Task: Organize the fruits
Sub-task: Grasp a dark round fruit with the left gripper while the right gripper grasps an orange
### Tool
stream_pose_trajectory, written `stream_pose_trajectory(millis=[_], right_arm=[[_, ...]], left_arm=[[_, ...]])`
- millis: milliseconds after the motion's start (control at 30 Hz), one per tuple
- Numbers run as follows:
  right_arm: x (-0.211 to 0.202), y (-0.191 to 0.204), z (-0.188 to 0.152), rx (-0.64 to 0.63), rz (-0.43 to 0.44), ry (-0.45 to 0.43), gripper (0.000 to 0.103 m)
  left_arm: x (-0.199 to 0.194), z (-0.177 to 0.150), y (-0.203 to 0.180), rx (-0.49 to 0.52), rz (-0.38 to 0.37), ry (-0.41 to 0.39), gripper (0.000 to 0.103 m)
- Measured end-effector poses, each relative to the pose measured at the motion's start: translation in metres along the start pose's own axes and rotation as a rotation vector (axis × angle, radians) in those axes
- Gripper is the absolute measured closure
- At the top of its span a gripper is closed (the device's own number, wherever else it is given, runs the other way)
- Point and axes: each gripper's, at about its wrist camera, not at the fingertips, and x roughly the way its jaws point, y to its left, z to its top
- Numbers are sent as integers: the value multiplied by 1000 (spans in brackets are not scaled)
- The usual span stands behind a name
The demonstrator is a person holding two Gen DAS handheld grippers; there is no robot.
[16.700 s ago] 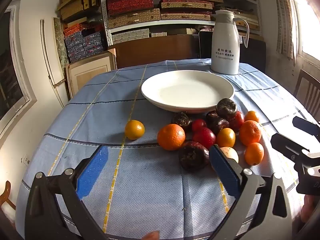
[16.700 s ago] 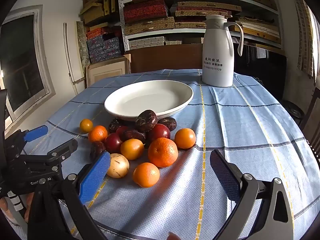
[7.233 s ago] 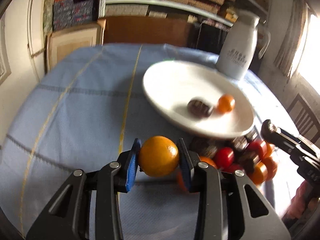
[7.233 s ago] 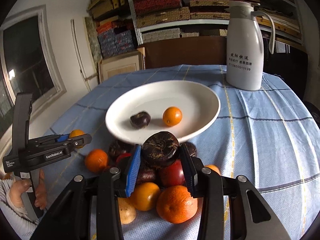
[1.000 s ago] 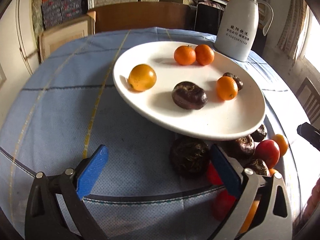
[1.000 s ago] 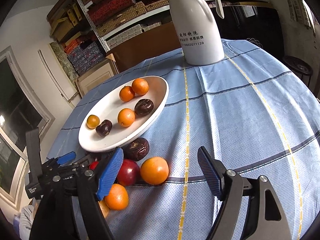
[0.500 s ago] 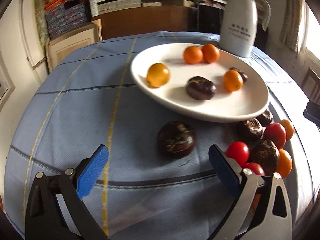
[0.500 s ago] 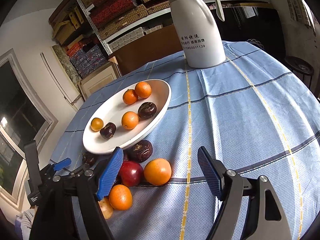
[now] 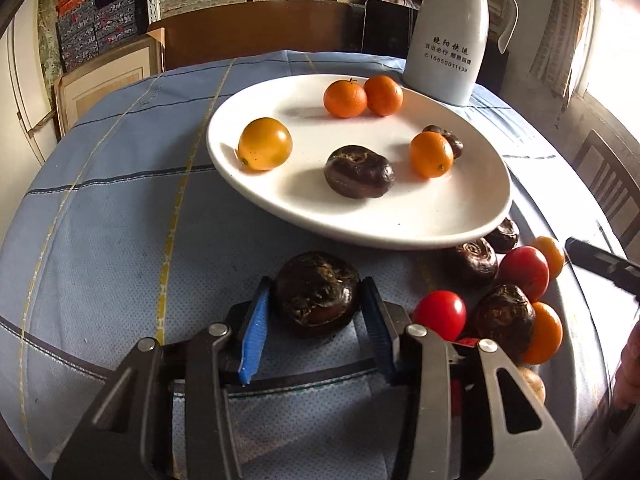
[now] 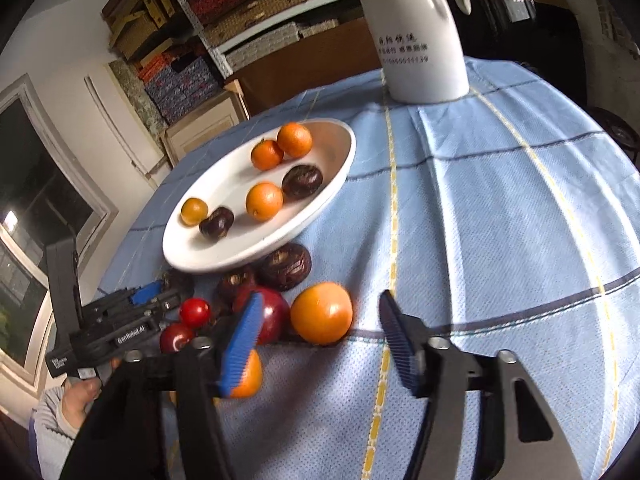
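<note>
My left gripper (image 9: pixel 316 285) is closing, and its blue pads (image 9: pixel 256 320) touch both sides of a dark brown fruit (image 9: pixel 316 300) lying on the blue tablecloth in front of the white plate (image 9: pixel 400 236). The plate holds several oranges and dark fruits. In the right wrist view my right gripper (image 10: pixel 320 298) is closing too. A large orange (image 10: pixel 322 312) sits between its pads with a gap on each side. The left gripper (image 10: pixel 120 328) shows at the lower left of that view, beside the plate (image 10: pixel 224 260).
A pile of red tomatoes (image 9: pixel 440 314), dark fruits and small oranges lies right of the left gripper, below the plate's rim. A white thermos jug (image 9: pixel 448 40) stands behind the plate. A wooden chair (image 9: pixel 612 184) is at the right, and a hand (image 10: pixel 80 396) holds the left gripper.
Both pairs of jaws have narrowed. The left gripper has come down around the dark fruit and touches it; the right one has moved in around the large orange.
</note>
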Motion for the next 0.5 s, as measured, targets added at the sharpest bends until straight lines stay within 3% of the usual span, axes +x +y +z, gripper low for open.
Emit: stream_pose_trajectory(millis=[33,500], right_arm=[[2,0,-2,0,2,10,61],[19,-4,-1,30,34,37,65]], left_arm=[[-1,-1,0,-2,0,-1,59],[-3,-4,0,3,-7,2,59]])
